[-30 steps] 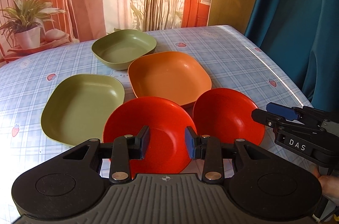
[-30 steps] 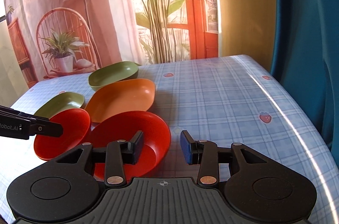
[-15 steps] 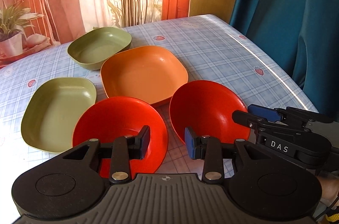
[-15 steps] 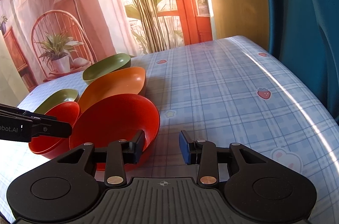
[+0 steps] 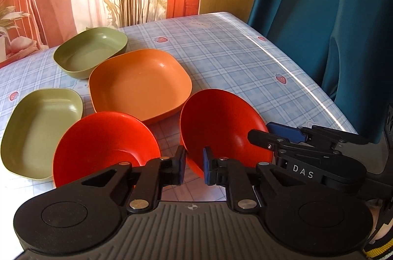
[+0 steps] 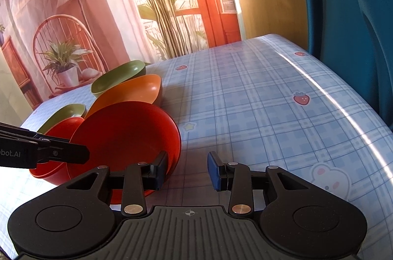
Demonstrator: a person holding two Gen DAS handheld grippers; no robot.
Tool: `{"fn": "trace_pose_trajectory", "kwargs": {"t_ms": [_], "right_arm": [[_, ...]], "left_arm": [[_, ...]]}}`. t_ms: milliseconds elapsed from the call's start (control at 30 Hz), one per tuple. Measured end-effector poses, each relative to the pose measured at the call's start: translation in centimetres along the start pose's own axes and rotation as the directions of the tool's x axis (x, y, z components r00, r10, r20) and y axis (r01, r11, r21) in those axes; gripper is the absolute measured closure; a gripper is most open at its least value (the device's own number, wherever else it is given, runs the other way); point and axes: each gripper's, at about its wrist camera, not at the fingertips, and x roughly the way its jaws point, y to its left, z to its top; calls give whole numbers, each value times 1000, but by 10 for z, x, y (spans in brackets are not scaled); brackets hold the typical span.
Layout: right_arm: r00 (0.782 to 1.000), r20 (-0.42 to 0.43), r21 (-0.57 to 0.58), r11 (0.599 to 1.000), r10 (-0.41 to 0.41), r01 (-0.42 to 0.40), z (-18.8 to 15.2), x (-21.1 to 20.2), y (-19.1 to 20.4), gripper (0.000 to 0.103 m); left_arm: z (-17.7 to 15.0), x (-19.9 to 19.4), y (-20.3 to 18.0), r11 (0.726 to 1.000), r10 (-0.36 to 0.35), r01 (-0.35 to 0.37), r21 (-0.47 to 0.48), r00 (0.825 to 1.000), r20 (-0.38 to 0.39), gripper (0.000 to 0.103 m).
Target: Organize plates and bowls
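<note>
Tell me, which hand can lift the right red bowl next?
Left. The left gripper has just closed on the bowl's near rim; the right gripper only straddles the rim, jaws open.

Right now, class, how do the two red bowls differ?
The flat red bowl rests level beside the pale green dish; the tipped red bowl stands tilted. The flat red bowl is untouched; the tipped red bowl has its rim pinched by the left gripper, with the right gripper at its other side. Both are round, red and empty.

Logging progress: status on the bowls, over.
Left gripper just closed, shut on red bowl's near rim. Right gripper open, straddling its side rim. Second red bowl close alongside.
</note>
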Motion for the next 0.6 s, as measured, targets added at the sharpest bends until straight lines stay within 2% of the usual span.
{"fn": "trace_pose_trajectory", "kwargs": {"t_ms": [267, 600], "right_arm": [[1000, 4, -1, 1000, 27, -27, 4, -3, 4, 87], [999, 43, -40, 999, 14, -13, 21, -20, 17, 87]], "left_arm": [[0, -2, -6, 1000, -18, 18, 15, 1000, 8, 87], [-1, -18, -4, 1000, -27, 27, 4, 998, 52, 87]]}}
